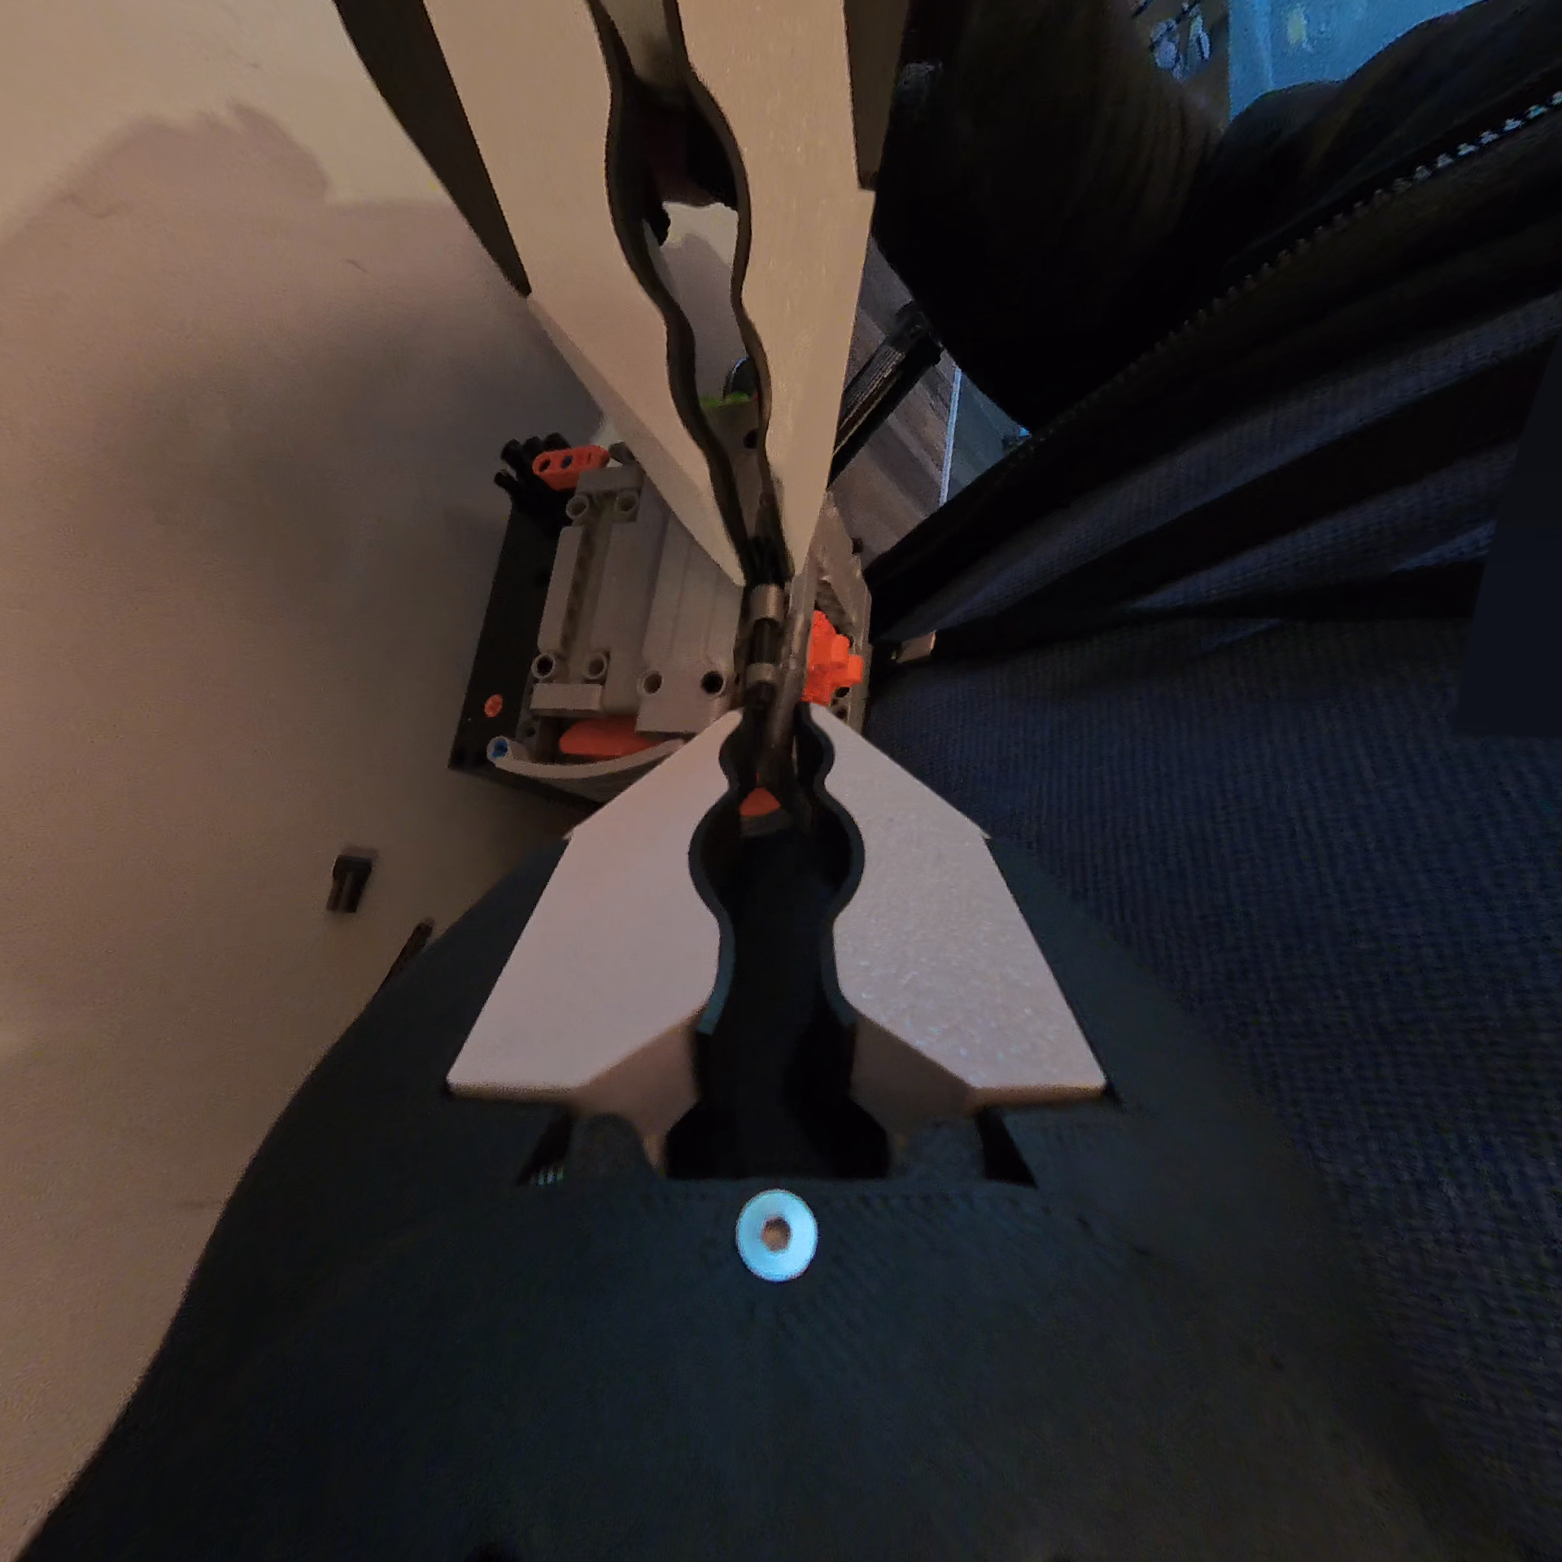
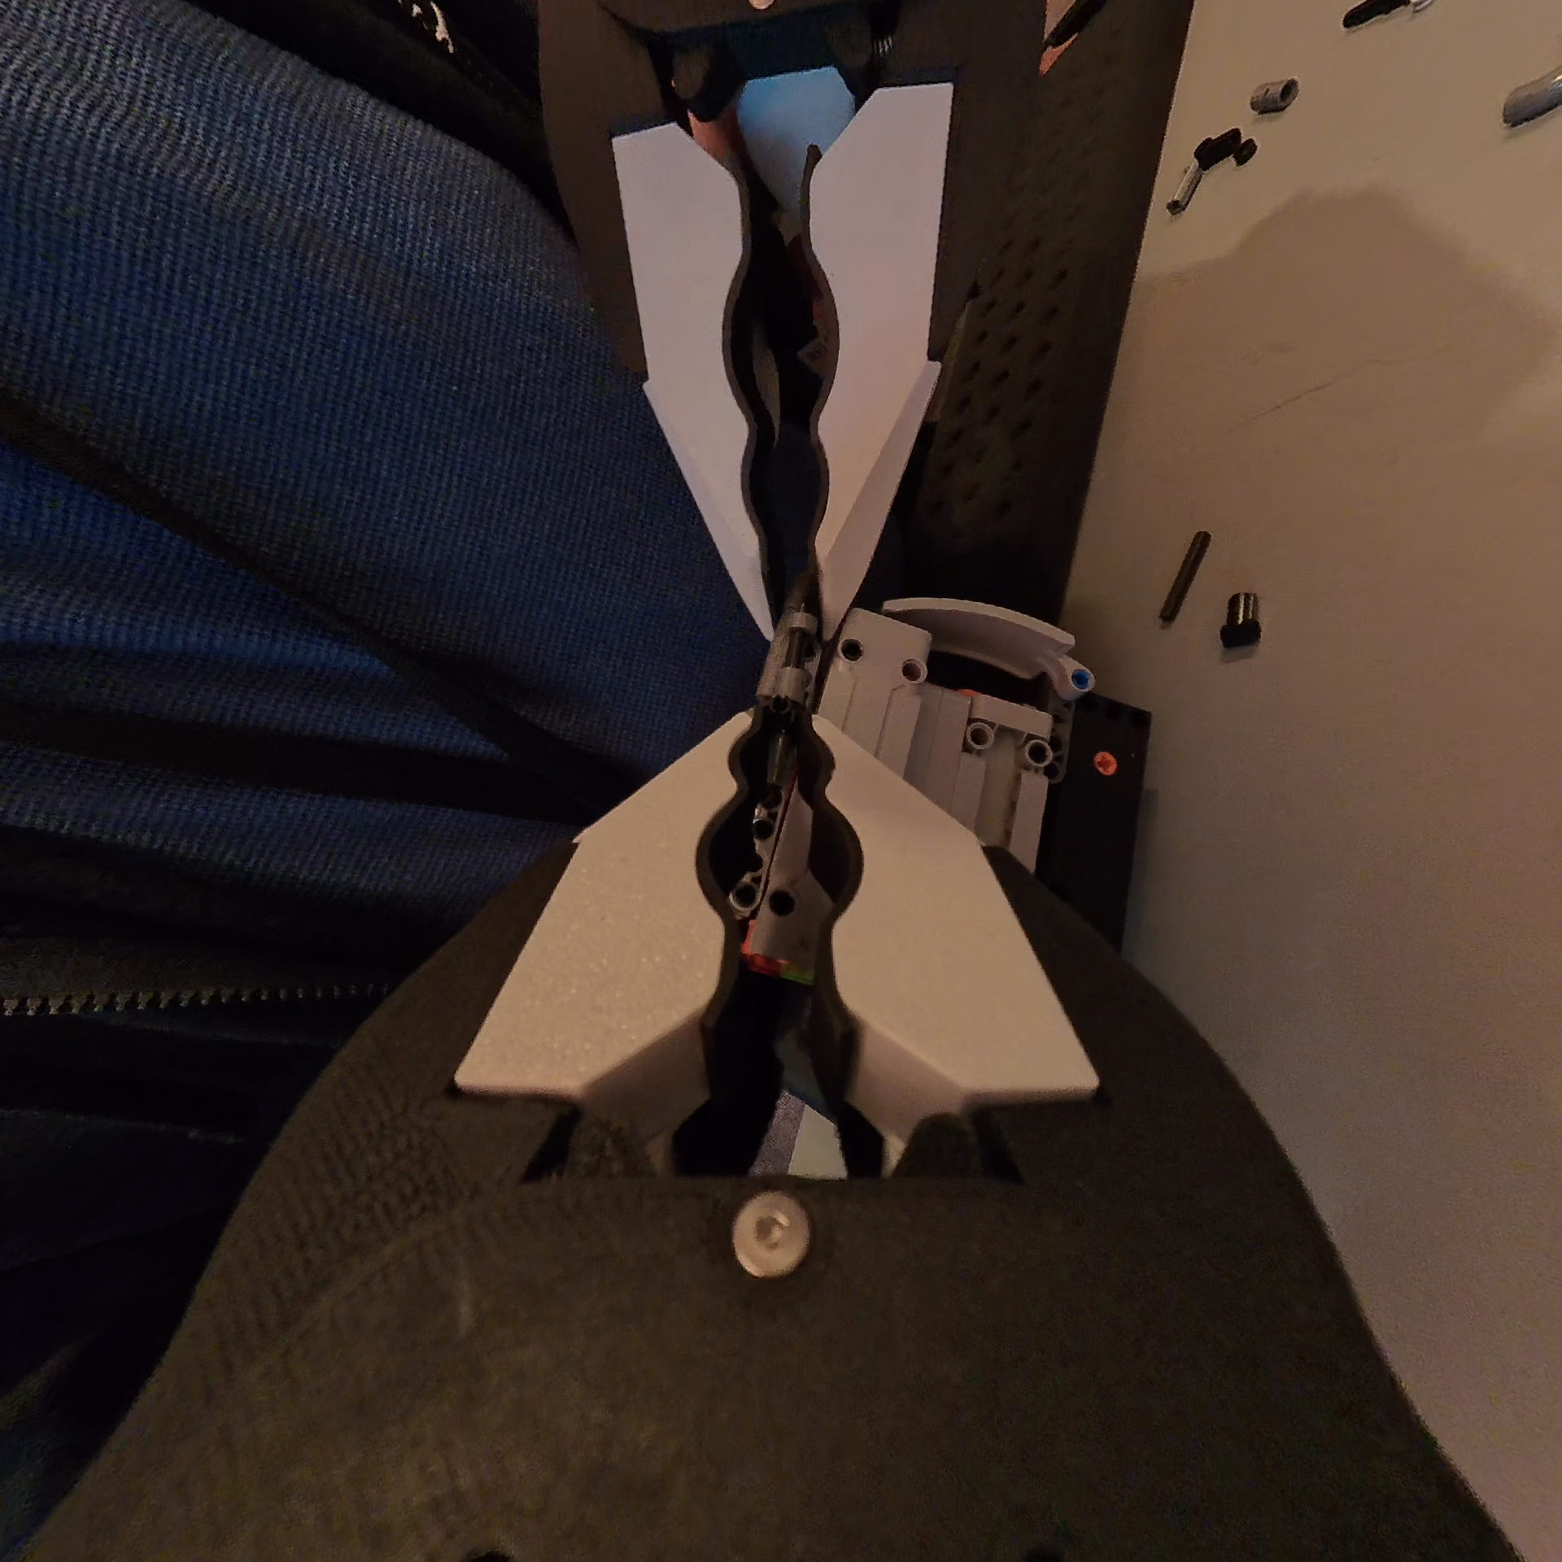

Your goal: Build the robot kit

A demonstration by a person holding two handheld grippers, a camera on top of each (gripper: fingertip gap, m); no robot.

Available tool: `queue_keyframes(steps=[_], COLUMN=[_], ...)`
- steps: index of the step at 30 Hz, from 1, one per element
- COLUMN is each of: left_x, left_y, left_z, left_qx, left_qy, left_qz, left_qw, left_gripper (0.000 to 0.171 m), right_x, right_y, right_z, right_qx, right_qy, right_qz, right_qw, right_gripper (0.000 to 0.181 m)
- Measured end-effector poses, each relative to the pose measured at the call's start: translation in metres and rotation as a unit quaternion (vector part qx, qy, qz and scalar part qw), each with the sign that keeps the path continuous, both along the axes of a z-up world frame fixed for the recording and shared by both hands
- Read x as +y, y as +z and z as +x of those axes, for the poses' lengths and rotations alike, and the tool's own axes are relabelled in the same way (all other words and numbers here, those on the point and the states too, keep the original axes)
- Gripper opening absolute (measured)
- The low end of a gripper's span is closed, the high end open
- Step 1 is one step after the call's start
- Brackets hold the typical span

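Between my two grippers is a thin black axle with a grey bushing (image 1: 767,610) on it, at 12 o'clock from my left gripper (image 1: 771,735) and likewise straight ahead of my right gripper (image 2: 784,744). Each gripper is pinched nearly closed on one end of that axle, tips almost meeting the other's, so both have hold of it.

Just behind it, toward 10 o'clock in the left view, stands a grey brick-built model (image 1: 625,625) with orange pieces (image 1: 832,663), seemingly on a black base. The axle lies against the model; whether it is seated in a hole I cannot tell.

Outward, on the pale table (image 2: 1352,930) at 2 o'clock in the right view, loose pins and a short black rod (image 2: 1183,577) lie apart. Dark blue cloth (image 2: 296,423) fills the other side.
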State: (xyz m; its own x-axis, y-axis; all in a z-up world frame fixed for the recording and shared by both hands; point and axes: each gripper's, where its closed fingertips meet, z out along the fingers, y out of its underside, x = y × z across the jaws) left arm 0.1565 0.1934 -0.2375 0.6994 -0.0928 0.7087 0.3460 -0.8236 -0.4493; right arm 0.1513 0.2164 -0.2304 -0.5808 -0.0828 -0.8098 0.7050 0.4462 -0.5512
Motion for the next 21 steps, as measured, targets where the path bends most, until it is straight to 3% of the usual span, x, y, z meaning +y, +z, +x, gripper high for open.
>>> queue_keyframes(steps=[4, 14, 21], left_x=[-0.010, -0.012, -0.028], left_y=[-0.005, -0.009, -0.011], left_z=[-0.003, -0.007, -0.004], left_qx=[0.008, -0.082, -0.107], left_qy=[0.002, 0.065, 0.055], left_qz=[-0.004, -0.029, -0.064], left_qw=[1.000, 0.994, 0.991], left_gripper=[0.005, 0.006, 0.006], right_x=[0.001, 0.002, 0.001], right_y=[0.000, 0.000, 0.000], right_z=[0.000, -0.001, 0.000], right_qx=[0.002, 0.004, 0.006], right_qy=[-0.002, -0.006, -0.004], right_qz=[-0.004, -0.010, -0.011], right_qw=[1.000, 1.000, 1.000], right_gripper=[0.004, 0.004, 0.004])
